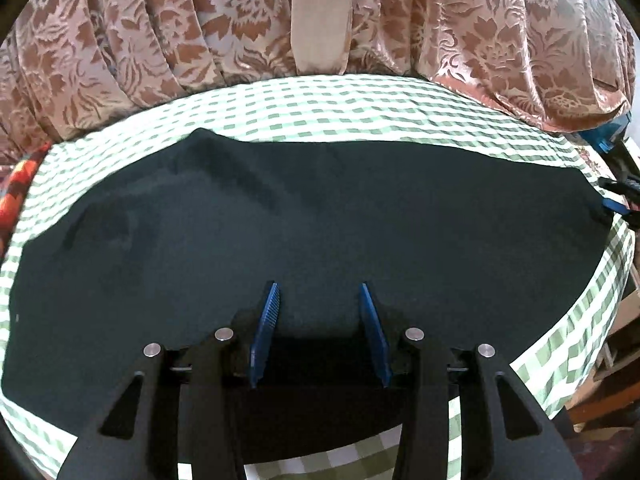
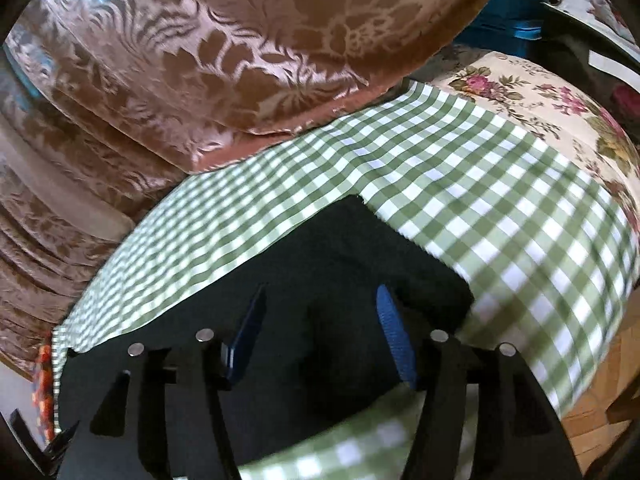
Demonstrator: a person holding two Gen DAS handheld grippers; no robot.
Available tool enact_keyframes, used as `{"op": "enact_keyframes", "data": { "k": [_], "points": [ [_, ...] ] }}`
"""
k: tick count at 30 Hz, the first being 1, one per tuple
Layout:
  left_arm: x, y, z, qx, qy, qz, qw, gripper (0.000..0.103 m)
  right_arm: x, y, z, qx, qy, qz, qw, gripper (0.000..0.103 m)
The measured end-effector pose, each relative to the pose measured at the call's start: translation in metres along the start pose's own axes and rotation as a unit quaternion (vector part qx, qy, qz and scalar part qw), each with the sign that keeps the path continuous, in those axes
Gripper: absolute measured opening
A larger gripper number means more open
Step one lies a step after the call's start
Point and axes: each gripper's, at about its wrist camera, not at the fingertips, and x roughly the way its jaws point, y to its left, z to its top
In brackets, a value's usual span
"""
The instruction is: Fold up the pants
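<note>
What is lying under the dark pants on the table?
Under the dark pants lies a green-and-white checked cloth, showing around their edges. What the cloth covers cannot be seen; only a floral fabric shows beyond it.

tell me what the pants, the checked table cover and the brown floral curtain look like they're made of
Pants: dark matte woven or knit cloth, probably cotton-like; no sheen, soft shallow creases.
Checked table cover: green-and-white gingham, thin cloth or possibly coated; it drapes smoothly over the edge.
Brown floral curtain: satin-like jacquard or damask; the pattern catches light with a gloss, and it hangs in heavy folds.
</note>
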Motion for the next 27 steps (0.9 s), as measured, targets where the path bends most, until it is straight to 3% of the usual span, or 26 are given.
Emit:
{"op": "enact_keyframes", "data": {
  "k": [9,15,27],
  "points": [
    [-0.011,-0.008,0.0,0.029,-0.032,0.026,0.9987,0.041,-0.026,-0.035,-0.036,0.102,0.059,0.075,0.99,0.064],
    [-0.019,-0.008,0.002,0.026,-0.046,0.03,0.9981,0.041,-0.02,-0.044,-0.054,0.141,0.085,0.093,0.982,0.067],
    [-0.026,-0.003,0.003,0.019,-0.064,0.029,0.9974,0.041,-0.016,-0.047,-0.054,0.171,0.086,0.104,0.976,0.068]
  ]
}}
